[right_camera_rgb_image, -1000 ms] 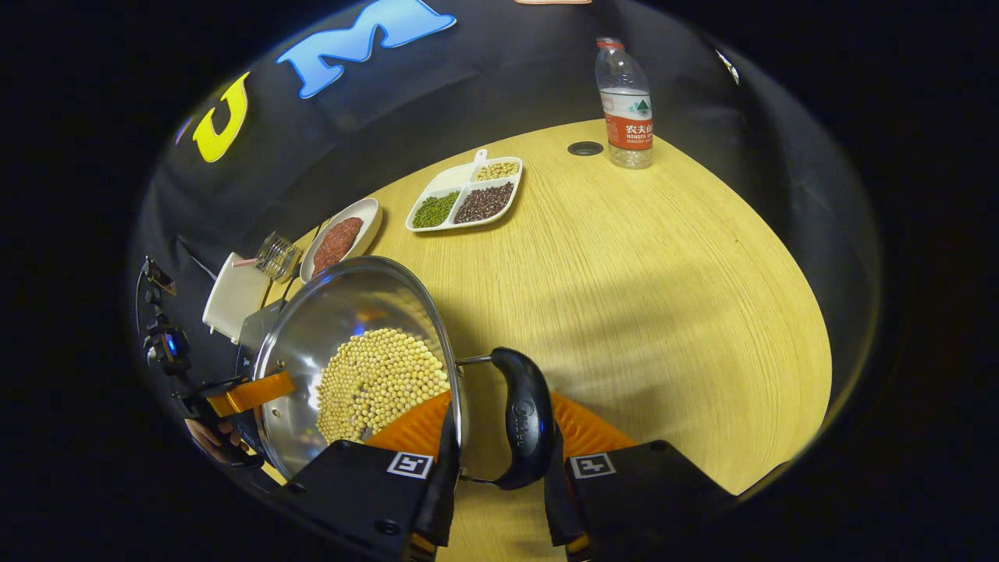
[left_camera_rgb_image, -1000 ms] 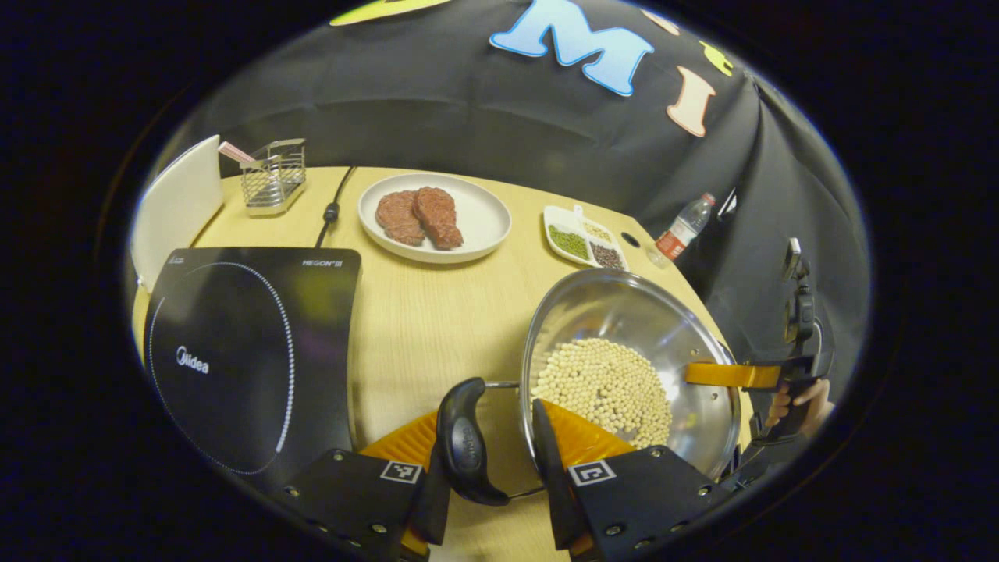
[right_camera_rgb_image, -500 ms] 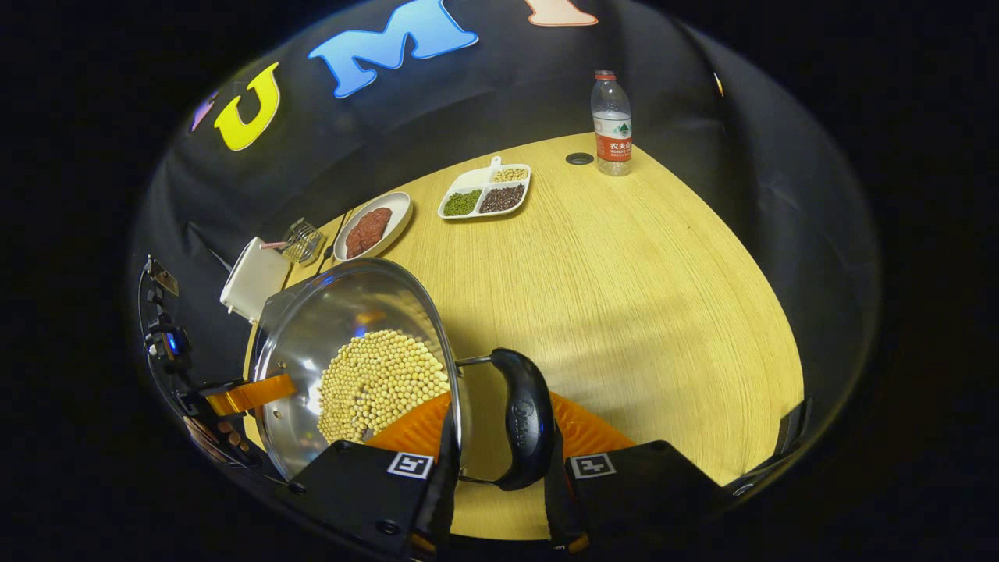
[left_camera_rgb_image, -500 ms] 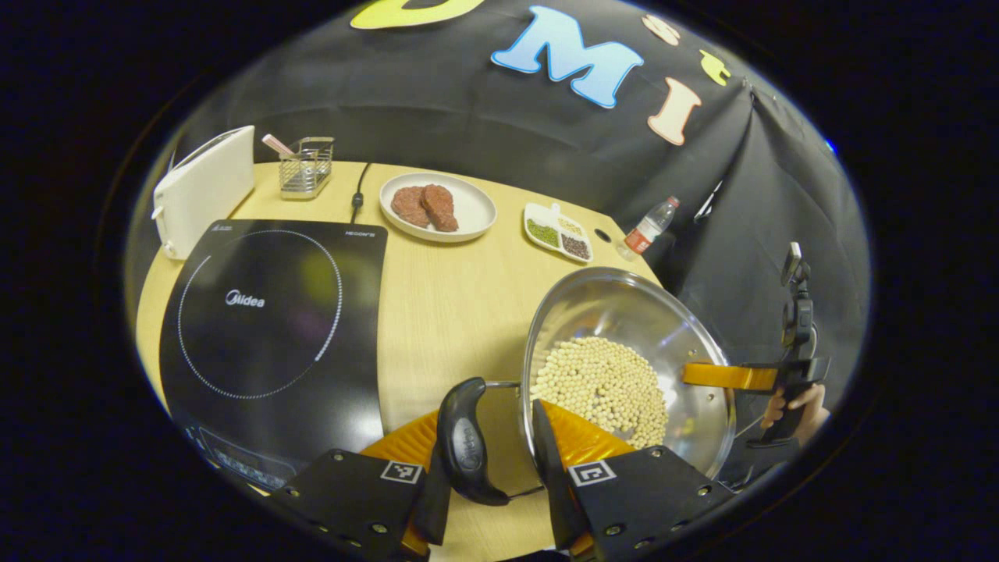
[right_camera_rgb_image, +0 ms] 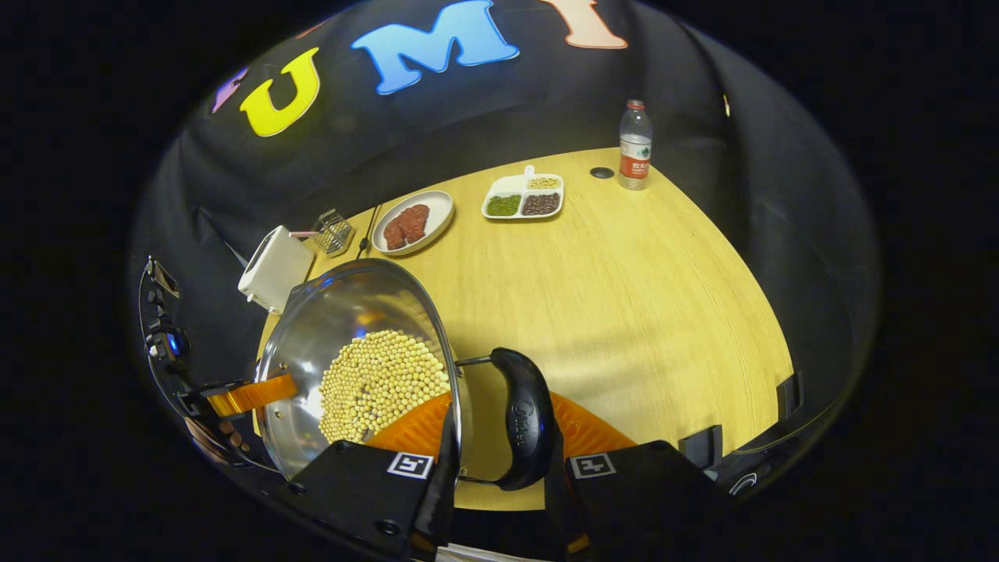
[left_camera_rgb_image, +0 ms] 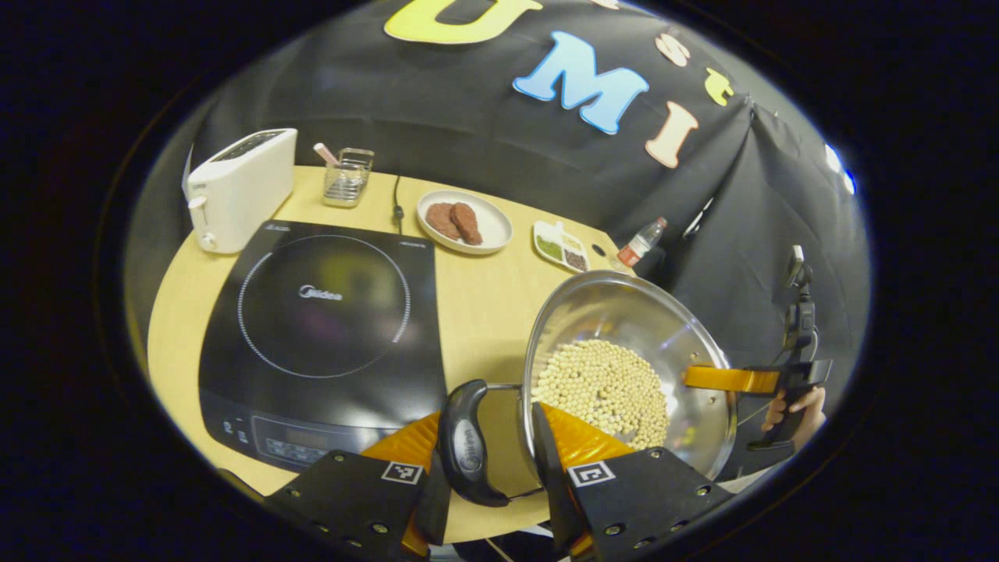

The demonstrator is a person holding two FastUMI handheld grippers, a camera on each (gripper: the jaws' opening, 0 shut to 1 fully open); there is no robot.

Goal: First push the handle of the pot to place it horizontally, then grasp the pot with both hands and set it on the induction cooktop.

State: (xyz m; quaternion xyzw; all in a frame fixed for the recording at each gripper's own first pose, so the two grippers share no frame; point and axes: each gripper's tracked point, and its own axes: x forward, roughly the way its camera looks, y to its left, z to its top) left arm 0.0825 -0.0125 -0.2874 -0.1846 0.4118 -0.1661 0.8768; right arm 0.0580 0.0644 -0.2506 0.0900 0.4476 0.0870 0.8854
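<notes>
Left gripper (left_camera_rgb_image: 488, 476): fingers closed down narrow on the black side handle (left_camera_rgb_image: 462, 449) of the pot (left_camera_rgb_image: 624, 312), handle sitting in the gap between them, steel rim just past the right-hand finger. Right gripper (right_camera_rgb_image: 493, 480): same narrow grip on the opposite black handle (right_camera_rgb_image: 527, 421), rim against the left-hand finger. Pot holds pale beans (left_camera_rgb_image: 605, 382), hangs between both sets of fingers above the worktop (right_camera_rgb_image: 624, 289); induction cooktop (left_camera_rgb_image: 328, 312) lies ahead-left of the left fingers.
</notes>
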